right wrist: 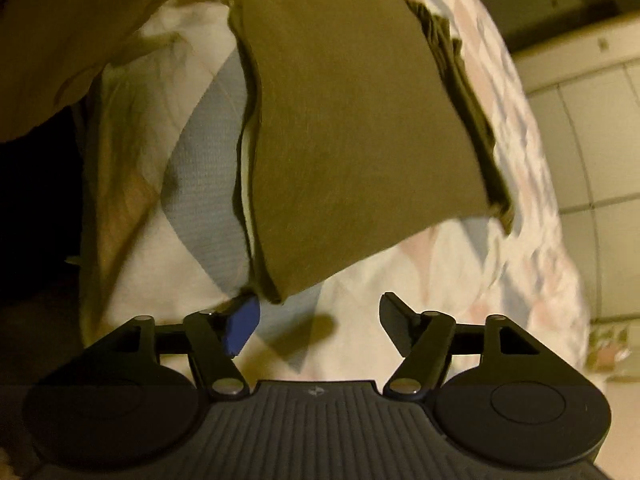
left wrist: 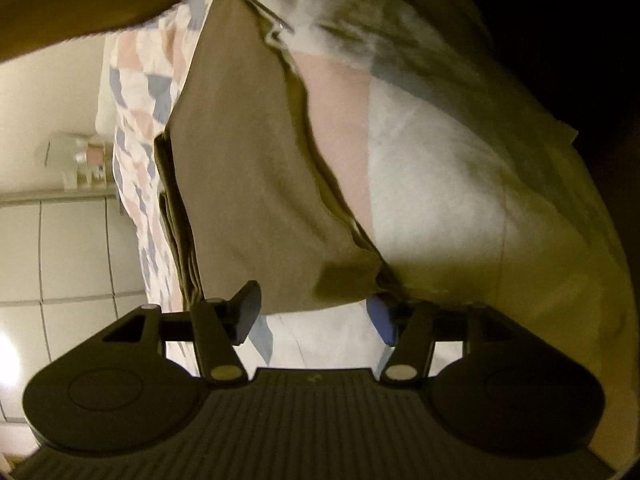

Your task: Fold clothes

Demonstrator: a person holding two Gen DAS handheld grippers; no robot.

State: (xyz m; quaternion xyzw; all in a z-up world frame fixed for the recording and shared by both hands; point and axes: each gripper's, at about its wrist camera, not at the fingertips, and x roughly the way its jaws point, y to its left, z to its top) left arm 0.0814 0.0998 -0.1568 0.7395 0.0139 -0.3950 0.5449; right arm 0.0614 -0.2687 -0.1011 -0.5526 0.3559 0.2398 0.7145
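Olive-brown garment point(left wrist: 256, 184), matte woven cloth folded into a flat layered slab, on a soft quilt point(right wrist: 400, 280) patched in pale pink, white and grey-blue diamonds. Left gripper point(left wrist: 316, 312): fingers wide apart. Right gripper point(right wrist: 320, 320): likewise spread, gripping nothing.

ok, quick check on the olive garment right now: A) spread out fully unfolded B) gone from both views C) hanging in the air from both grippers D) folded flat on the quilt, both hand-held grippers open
D: the olive garment lies as a folded rectangle with stacked layers at its edge on the patterned quilt, and both the left hand-held gripper and the right hand-held gripper have their jaws spread with nothing clamped.
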